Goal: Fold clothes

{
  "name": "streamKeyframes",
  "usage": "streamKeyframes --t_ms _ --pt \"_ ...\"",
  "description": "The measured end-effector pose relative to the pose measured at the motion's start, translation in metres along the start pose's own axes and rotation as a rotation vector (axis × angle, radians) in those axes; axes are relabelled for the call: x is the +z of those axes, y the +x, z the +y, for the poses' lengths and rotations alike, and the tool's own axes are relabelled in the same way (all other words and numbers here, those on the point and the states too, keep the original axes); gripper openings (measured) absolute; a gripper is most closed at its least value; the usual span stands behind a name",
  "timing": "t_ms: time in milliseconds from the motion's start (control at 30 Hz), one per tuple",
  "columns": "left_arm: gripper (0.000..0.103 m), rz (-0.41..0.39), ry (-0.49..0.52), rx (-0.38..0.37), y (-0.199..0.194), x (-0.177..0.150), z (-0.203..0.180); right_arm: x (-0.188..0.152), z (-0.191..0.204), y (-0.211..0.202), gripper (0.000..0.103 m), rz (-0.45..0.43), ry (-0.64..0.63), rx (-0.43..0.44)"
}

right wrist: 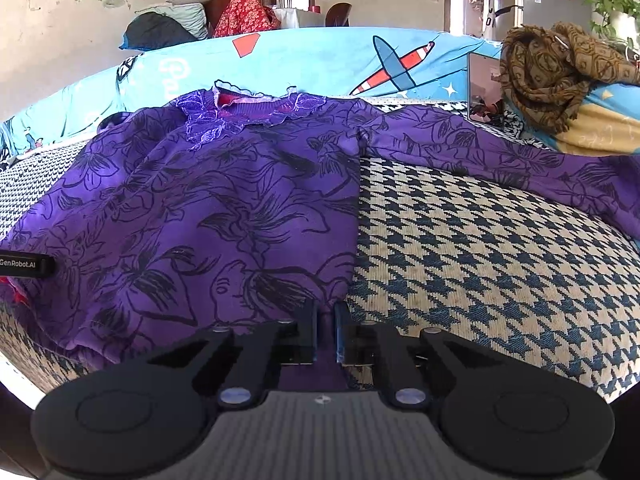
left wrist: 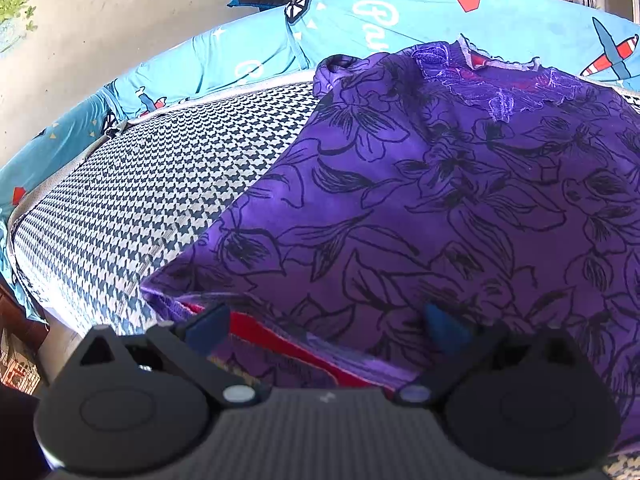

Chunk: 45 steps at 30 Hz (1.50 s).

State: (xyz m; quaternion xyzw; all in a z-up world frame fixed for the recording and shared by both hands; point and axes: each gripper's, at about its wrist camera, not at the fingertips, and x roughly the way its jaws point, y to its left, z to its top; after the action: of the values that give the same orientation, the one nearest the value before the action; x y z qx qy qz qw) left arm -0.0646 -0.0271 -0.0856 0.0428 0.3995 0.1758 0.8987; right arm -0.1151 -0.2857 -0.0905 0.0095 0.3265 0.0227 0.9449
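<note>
Two grippers: left gripper [left wrist: 326,326] wide (labelled "GenRobot.AI"), right gripper [right wrist: 326,330] pinching purple top [right wrist: 208,208].

Houndstooth sofa seat [right wrist: 500,240] w/ purple floral top [right wrist: 208,208] spread flat

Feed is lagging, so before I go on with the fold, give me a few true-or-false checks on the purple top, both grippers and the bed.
1. The purple top lies on a houndstooth cover. True.
2. The left gripper is shut. False: its fingers stand wide apart at the hem.
3. The right gripper is nearly closed at the hem corner. True.
4. The right-hand sleeve is folded in. False: it stretches outward.
</note>
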Motion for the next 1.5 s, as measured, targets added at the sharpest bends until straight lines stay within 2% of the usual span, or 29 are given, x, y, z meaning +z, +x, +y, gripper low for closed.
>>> streamKeyframes --t_ms 100,200,333,433,467,700,833,967,1067,1200,1267,1367,1433,1500 --pt "0.103 -0.007 0.019 0.010 -0.001 -0.001 -0.002 0.006 -0.004 -0.015 0.005 -0.090 0.015 -0.043" --pt "0.103 -0.018 0.042 0.023 -0.003 -0.001 -0.006 0.013 0.003 -0.039 0.005 -0.231 -0.072 -0.142" --pt "0.103 -0.016 0.048 0.028 -0.003 -0.002 -0.006 0.009 0.008 -0.034 0.005 -0.161 -0.112 -0.148" --pt "0.103 -0.015 0.062 0.051 -0.004 -0.002 -0.004 0.004 0.008 -0.017 0.005 -0.039 -0.109 -0.139" --pt "0.103 -0.017 0.068 0.069 -0.004 -0.003 -0.004 0.003 0.007 -0.016 0.006 -0.029 -0.103 -0.139" --pt "0.103 -0.012 0.062 0.180 0.000 -0.002 0.003 0.004 0.003 -0.023 0.010 -0.078 -0.057 -0.128" --pt "0.103 0.012 0.023 0.204 0.005 -0.002 0.015 0.009 0.002 -0.028 0.015 -0.112 -0.036 -0.107" --pt "0.103 0.033 -0.031 0.250 0.011 -0.001 0.030 0.016 0.002 -0.022 0.018 -0.088 -0.024 -0.071" --pt "0.103 0.063 -0.099 0.239 0.016 0.001 0.045 0.025 0.001 -0.013 0.018 -0.068 -0.021 -0.028" --pt "0.103 0.033 -0.144 0.293 0.013 0.001 0.054 0.040 -0.001 0.002 0.018 -0.055 -0.050 0.006" --pt "0.103 0.008 -0.197 0.310 0.006 0.003 0.063 0.049 -0.005 0.012 0.019 -0.035 -0.055 0.032" --pt "0.103 -0.035 -0.278 0.244 -0.006 0.007 0.075 0.064 -0.012 0.030 0.020 0.005 -0.039 0.074" --pt "0.103 -0.046 -0.248 0.225 -0.008 0.011 0.072 0.074 -0.017 0.042 0.020 0.022 -0.030 0.079" --pt "0.103 -0.024 -0.204 0.176 -0.005 0.017 0.065 0.084 -0.023 0.054 0.022 0.036 -0.014 0.081"
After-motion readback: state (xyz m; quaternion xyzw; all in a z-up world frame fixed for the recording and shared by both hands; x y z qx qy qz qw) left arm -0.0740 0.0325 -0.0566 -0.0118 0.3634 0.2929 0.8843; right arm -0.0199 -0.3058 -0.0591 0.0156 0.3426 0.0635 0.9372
